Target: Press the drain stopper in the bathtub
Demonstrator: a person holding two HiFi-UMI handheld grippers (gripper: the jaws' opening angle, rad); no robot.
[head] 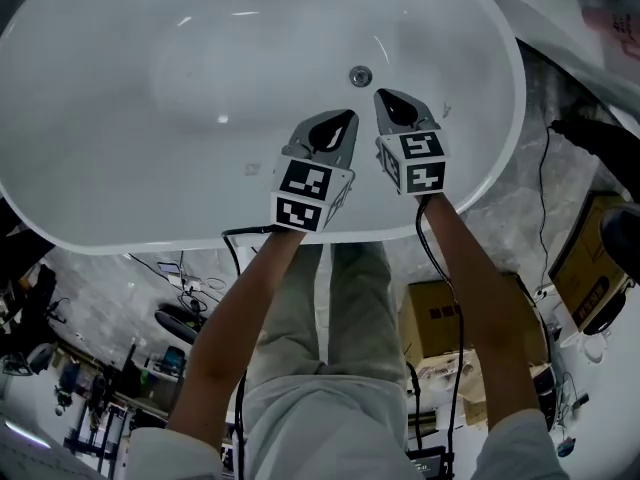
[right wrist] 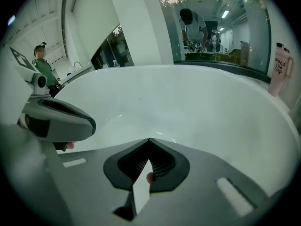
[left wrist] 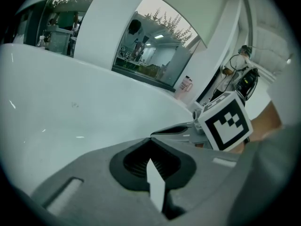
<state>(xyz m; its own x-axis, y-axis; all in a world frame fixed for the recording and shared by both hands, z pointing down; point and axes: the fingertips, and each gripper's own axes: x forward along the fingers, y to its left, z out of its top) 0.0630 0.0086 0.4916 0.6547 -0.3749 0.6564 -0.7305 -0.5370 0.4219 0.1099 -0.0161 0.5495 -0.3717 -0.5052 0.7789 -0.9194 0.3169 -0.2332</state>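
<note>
Your left gripper [head: 348,118] and right gripper [head: 382,95] hang side by side over the white bathtub [head: 130,128]. Both sets of fingers are closed tip to tip and hold nothing. The drain stopper [head: 360,75] sits on the tub floor just ahead of the fingertips, nearer the right ones, and looks clear of both.

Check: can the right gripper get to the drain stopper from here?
Probably yes. The right gripper hangs inside the bathtub just short of the drain stopper, jaws together and empty, with only bare tub surface between them.
</note>
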